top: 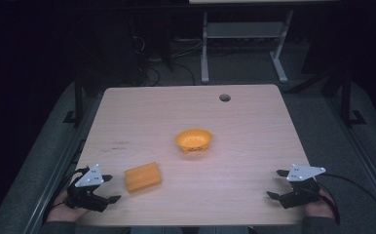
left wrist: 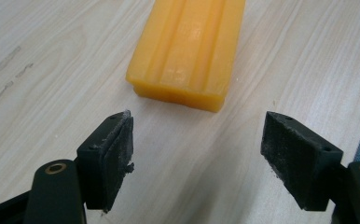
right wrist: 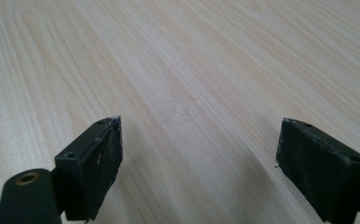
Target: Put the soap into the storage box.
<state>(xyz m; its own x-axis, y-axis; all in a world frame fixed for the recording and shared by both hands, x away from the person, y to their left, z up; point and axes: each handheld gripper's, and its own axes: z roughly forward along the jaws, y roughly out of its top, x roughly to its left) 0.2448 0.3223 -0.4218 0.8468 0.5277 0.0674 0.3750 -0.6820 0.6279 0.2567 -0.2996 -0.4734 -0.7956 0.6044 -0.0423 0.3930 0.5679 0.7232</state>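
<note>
An orange ridged block [top: 142,176] lies flat on the wooden table [top: 186,112] at the front left. My left gripper [top: 110,188] rests just left of it, open, with nothing between its jaws. In the left gripper view the block [left wrist: 187,49] sits a short way ahead of the open gripper [left wrist: 199,140]. A small orange bowl [top: 194,140] stands near the table's middle. My right gripper [top: 277,184] lies at the front right, open and empty. In the right gripper view bare wood lies ahead of the gripper [right wrist: 199,140].
A round cable hole [top: 224,97] is cut near the table's far edge. Beyond the table stands a white metal frame [top: 244,44] with cables on the floor. Dark marks [top: 115,146] smudge the wood at the left.
</note>
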